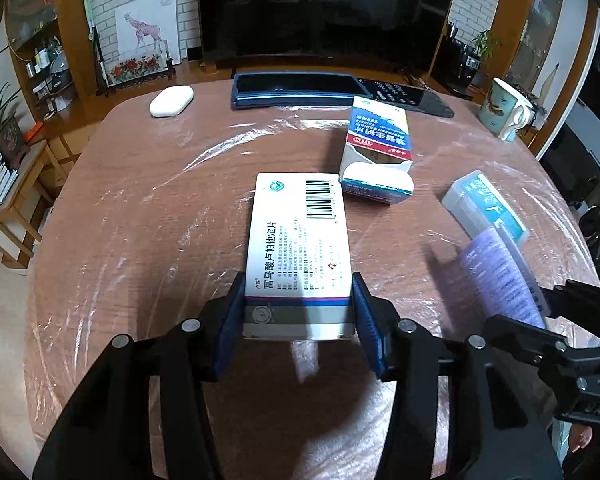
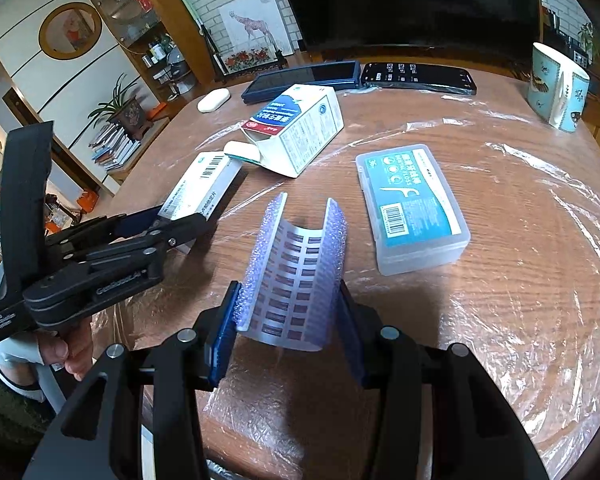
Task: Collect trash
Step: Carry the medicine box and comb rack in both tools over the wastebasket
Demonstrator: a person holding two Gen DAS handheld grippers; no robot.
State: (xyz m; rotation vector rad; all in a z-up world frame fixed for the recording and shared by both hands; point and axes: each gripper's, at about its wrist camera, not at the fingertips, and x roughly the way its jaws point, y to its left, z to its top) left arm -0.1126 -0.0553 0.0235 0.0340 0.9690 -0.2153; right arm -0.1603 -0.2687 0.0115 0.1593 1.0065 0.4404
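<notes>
My left gripper (image 1: pixel 298 306) is shut on a flat white medicine box (image 1: pixel 300 248) with a barcode, holding its near end just above the table; the box also shows in the right wrist view (image 2: pixel 204 192). My right gripper (image 2: pixel 288 312) is shut on a purple blister pack (image 2: pixel 296 268), bent into a curve between the pads; it shows at the right in the left wrist view (image 1: pixel 500 276). An opened blue-and-white carton (image 1: pixel 376 148) lies beyond, also in the right wrist view (image 2: pixel 300 128).
A clear plastic floss box (image 2: pixel 412 208) lies right of centre. Two dark remotes (image 2: pixel 416 76), a white case (image 1: pixel 171 100) and a patterned mug (image 2: pixel 556 88) stand at the table's far side. Plastic film (image 1: pixel 140 208) covers the wooden table. A TV stands behind.
</notes>
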